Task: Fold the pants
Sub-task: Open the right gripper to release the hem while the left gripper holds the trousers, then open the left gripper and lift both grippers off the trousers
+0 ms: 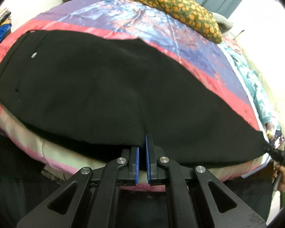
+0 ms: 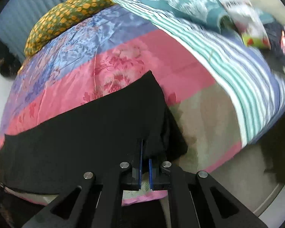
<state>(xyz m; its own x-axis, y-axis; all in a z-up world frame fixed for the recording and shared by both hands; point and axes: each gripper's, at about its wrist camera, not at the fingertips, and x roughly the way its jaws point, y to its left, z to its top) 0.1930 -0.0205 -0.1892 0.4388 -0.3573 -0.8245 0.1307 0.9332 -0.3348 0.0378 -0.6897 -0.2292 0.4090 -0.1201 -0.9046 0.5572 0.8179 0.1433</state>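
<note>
Left wrist view: pants (image 1: 108,87) lie lengthwise left-right on the quilt (image 1: 209,66), waistband left, both grippers (image 1: 142,152) (image 2: 145,155) clamped on the near edge.

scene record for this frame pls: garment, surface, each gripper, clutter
garment: black pants, laid flat across the bed, waistband toward the left
surface: pink and purple floral quilt
left gripper: shut on the pants' near edge, mid-length
right gripper: shut on the pants' near edge by the leg end
clutter: orange-dotted green pillow at the far side; striped sheet to the right
</note>
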